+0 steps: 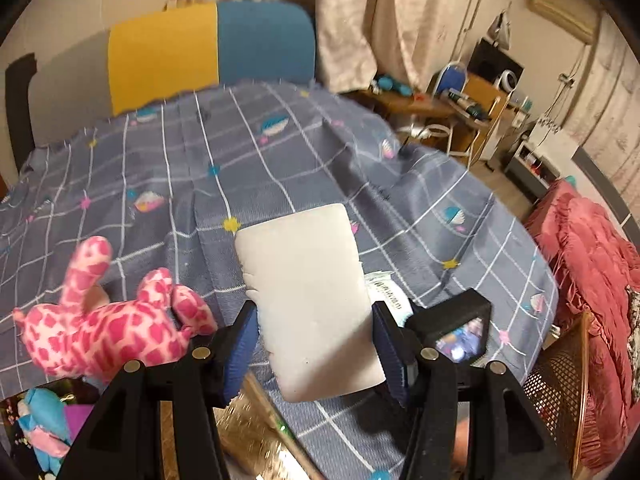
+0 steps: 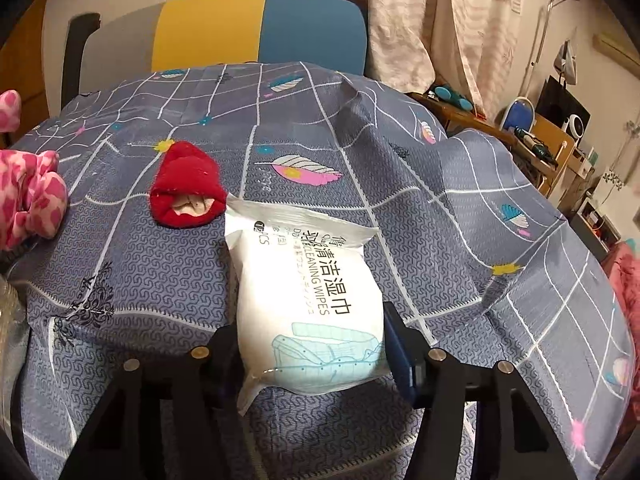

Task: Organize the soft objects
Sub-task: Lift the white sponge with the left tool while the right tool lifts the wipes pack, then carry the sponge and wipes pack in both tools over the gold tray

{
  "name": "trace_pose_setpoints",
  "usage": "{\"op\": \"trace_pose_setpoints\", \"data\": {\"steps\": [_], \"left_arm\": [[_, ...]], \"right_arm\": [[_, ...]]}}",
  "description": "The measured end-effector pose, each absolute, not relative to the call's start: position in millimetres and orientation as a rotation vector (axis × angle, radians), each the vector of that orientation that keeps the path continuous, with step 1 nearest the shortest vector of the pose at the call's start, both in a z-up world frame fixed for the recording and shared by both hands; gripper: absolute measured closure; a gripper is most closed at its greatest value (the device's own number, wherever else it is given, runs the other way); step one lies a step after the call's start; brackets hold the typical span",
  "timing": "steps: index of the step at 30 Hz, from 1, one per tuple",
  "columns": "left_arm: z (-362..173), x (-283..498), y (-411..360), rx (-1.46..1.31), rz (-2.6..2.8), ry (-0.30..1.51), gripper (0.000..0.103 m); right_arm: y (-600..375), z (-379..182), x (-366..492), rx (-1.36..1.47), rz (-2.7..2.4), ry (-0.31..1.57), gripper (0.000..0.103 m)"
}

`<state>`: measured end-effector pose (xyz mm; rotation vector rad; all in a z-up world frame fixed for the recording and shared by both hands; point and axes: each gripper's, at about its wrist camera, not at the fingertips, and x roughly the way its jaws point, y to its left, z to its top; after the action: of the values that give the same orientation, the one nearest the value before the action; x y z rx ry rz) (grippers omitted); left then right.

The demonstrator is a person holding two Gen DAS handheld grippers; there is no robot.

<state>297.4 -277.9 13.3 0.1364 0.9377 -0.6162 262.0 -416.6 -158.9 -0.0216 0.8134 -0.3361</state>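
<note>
Left tool: my left tool (image 1: 314, 344) is clamped on a white foam block (image 1: 310, 300), blue pads pressed into both its long sides, the block dented at the left pad
White foam block: held upright and clear of the bed, its far end sticking out beyond the fingertips
Right tool: my right tool (image 2: 312, 354) straddles a pack of cleaning wipes (image 2: 308, 304); the right pad touches the pack's edge, but the left contact is hidden, so I cannot tell whether it grips
Pack of cleaning wipes: lying flat on the bed, near end between the fingers, far end pointing towards the red sock
Red sock: a rolled red sock (image 2: 187, 185) rests on the bed just beyond the pack's far left corner
Pink plush toy: a pink spotted plush toy (image 1: 108, 320) lies on the bed, left of the foam block
Bed: covered by a grey-blue checked sheet (image 2: 120, 272) with leaf prints
Far side: a yellow and blue headboard (image 1: 208, 48) stands beyond the bed
</note>
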Motion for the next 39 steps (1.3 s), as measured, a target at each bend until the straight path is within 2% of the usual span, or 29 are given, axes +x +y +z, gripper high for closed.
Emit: {"op": "trace_pose_setpoints", "data": {"steps": [6, 18, 23, 32, 39], "left_arm": [[34, 264, -238, 0.103, -0.638, 0.842, 0.044], [35, 216, -120, -0.077, -0.525, 0.771, 0.044], [23, 203, -57, -0.144, -0.422, 0.768, 0.043], [-32, 189, 56, -0.247, -0.201, 0.869, 0.043], [-58, 177, 109, -0.286, -0.096, 0.898, 0.043]], "right_arm": [[-411, -156, 260, -0.055, -0.357, 0.794, 0.043], [-406, -142, 249, -0.076, -0.377, 0.715, 0.043], [-406, -135, 241, -0.07, -0.396, 0.679, 0.043], [-408, -124, 223, -0.031, -0.407, 0.672, 0.043], [-395, -110, 192, -0.039, -0.383, 0.654, 0.043]]}}
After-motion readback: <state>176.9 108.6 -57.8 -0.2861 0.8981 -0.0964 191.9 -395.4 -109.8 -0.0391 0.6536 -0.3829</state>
